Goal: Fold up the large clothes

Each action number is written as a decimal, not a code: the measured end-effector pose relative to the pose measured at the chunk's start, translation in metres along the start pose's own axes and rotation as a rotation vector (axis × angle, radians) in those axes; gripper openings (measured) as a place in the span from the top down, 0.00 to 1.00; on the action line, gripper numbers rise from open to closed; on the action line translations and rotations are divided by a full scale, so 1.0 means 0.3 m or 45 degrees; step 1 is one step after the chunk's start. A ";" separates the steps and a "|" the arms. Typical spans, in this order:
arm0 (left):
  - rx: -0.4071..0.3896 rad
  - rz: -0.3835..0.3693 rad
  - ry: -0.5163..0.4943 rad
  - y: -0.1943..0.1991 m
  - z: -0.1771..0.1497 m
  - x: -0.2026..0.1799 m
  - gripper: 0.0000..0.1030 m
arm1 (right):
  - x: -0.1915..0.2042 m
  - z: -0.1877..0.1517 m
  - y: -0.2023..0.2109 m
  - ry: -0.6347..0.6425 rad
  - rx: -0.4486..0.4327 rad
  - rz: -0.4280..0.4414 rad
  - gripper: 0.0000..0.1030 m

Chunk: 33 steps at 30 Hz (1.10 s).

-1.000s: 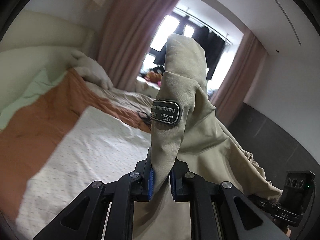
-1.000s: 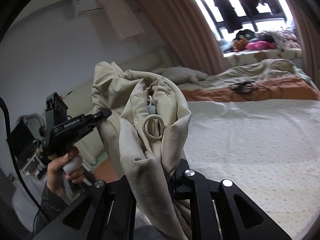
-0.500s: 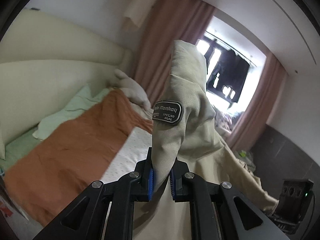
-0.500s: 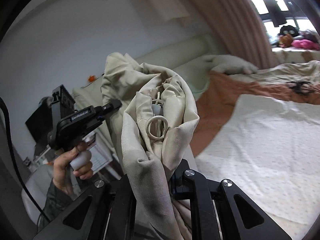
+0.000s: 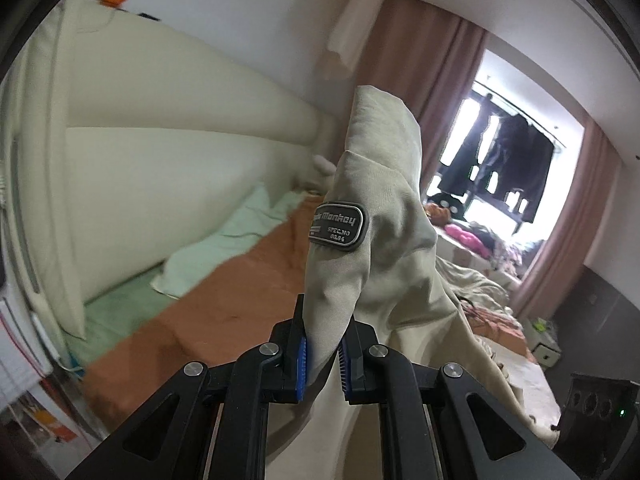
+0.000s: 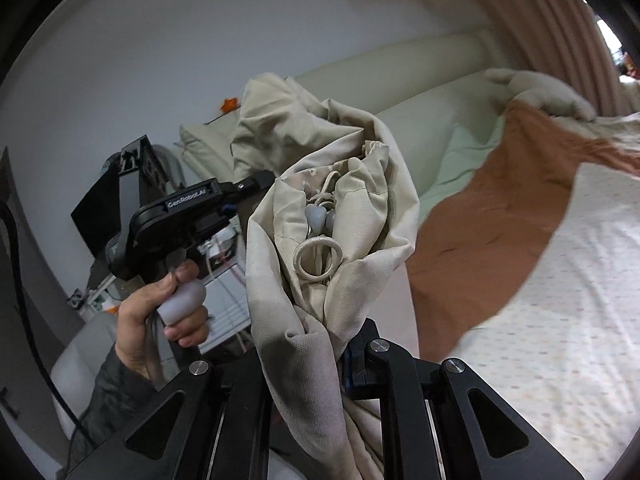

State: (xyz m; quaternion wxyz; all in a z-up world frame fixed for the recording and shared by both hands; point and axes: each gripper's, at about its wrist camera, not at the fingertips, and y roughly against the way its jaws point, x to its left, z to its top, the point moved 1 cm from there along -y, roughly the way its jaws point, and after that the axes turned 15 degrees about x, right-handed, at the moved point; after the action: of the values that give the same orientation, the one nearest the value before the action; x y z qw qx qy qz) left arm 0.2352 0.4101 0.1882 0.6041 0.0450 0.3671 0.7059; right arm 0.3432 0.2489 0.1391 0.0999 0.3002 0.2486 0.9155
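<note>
1. Fabric is filling the left wrist view: the left gripper point(image 5: 323, 354) is pinching a fold of the beige garment point(image 5: 384, 248) between nearly closed blue pads, its grey patch point(image 5: 338, 226) facing us. The cloth is hiding part of the bed point(image 5: 208, 300), and the window clutter is blurring out.
2. Right wrist view: the right gripper point(image 6: 340, 360) is clamping a bunched drawstring end point(image 6: 320, 258) of that garment; its left finger is buried under cloth. The left hand point(image 6: 168, 308) is gripping its handle, sleeve getting cut off.

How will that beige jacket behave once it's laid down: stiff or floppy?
Likely floppy: the beige jacket droops in soft folds from the left gripper. Bunched in the right gripper, it probably creases easily. Its drawstring ring may dangle or snag.
</note>
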 end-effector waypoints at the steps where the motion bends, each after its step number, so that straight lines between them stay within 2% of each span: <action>1: -0.005 0.011 0.008 0.009 0.003 0.035 0.88 | 0.015 0.005 -0.039 0.001 0.008 0.019 0.88; 4: -0.017 0.053 0.031 0.026 0.018 0.127 0.88 | 0.047 0.020 -0.139 0.012 0.043 0.073 0.88; 9: 0.002 0.138 0.056 0.029 0.041 0.212 0.88 | 0.102 0.046 -0.284 0.023 0.093 0.151 0.88; 15: 0.046 0.199 0.060 -0.070 0.055 0.293 0.88 | 0.023 0.046 -0.434 -0.042 0.149 0.287 0.88; 19: 0.105 0.227 0.083 -0.221 0.061 0.354 0.88 | -0.117 0.027 -0.523 -0.144 0.191 0.373 0.88; 23: 0.163 0.239 0.126 -0.402 0.078 0.389 0.88 | -0.316 0.026 -0.619 -0.262 0.238 0.384 0.88; 25: 0.187 0.231 0.153 -0.498 0.092 0.394 0.88 | -0.420 0.039 -0.644 -0.259 0.246 0.370 0.88; 31: 0.270 0.293 0.130 -0.744 0.134 0.391 0.88 | -0.639 0.059 -0.673 -0.259 0.220 0.286 0.88; 33: 0.329 0.373 0.098 -0.830 0.129 0.380 0.86 | -0.698 0.057 -0.697 -0.295 0.215 0.276 0.89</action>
State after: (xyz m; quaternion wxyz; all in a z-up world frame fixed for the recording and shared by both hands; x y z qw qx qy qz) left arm 0.4285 0.5292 0.0304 0.4698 0.1482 0.4670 0.7344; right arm 0.5280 0.3651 -0.0613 0.0031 0.4361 0.2774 0.8561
